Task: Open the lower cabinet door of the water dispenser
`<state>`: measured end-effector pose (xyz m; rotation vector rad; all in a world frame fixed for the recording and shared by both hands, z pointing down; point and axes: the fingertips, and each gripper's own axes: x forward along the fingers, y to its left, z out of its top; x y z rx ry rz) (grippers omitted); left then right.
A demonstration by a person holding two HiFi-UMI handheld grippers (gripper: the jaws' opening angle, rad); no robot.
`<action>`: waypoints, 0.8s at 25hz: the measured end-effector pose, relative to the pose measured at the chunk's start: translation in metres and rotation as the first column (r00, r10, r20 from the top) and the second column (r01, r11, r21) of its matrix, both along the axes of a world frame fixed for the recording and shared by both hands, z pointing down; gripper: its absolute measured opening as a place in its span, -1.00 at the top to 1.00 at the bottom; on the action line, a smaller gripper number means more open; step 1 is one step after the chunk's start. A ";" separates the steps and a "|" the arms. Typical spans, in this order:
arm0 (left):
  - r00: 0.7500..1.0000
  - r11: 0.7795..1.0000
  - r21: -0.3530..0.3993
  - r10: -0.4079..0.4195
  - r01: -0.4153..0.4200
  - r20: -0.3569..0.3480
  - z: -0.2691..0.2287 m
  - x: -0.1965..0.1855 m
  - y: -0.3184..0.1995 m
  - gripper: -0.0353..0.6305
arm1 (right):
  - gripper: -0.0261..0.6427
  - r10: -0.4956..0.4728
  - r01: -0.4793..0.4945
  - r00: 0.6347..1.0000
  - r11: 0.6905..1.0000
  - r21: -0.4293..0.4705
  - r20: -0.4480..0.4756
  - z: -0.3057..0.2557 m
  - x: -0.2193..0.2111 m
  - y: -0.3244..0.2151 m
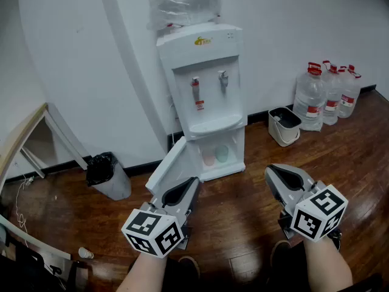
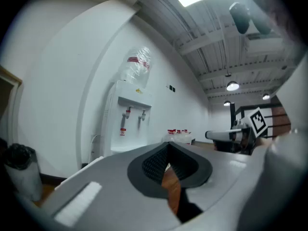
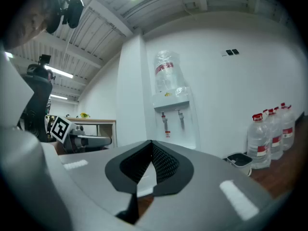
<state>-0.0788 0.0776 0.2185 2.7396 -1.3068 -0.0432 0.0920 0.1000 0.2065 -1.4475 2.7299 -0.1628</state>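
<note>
The lower cabinet door (image 1: 169, 168) of the water dispenser (image 1: 206, 84) stands open, angled out toward the lower left from the dispenser's base at the centre of the head view. Right below it is the left gripper (image 1: 194, 180), its tips just beside the door's lower free edge; I can't tell if they touch. Its jaws stand a little apart with nothing between them, only the wooden floor (image 1: 237, 218) showing through the gap. The right gripper (image 1: 270, 170) is at lower right, well apart from the door, jaws closed together and empty.

On to the containers. The open cabinet (image 1: 239, 149) holds a pinkish cup (image 1: 209, 157) and a greenish cup (image 1: 222, 154), side by side. An upturned water bottle (image 1: 182, 2) sits on top of the dispenser. At the left, against the wall, stands a bin with a black bag (image 1: 106, 174); what's in it can't be seen. Right of the dispenser is a small pale bin (image 1: 283, 126) with a dark liner, and beside that a cluster of clear jugs with red caps (image 1: 313, 96).

The left forearm (image 1: 146, 274) and the right forearm (image 1: 325, 265) come up from the bottom edge. Both grippers are held level, side by side, pointing at the dispenser.
</note>
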 end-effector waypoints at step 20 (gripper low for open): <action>0.990 0.981 0.138 0.126 -0.134 0.064 -0.027 -0.011 0.054 0.45 | 0.92 -0.004 0.004 1.000 1.000 0.029 0.025 -0.031 -0.029 0.033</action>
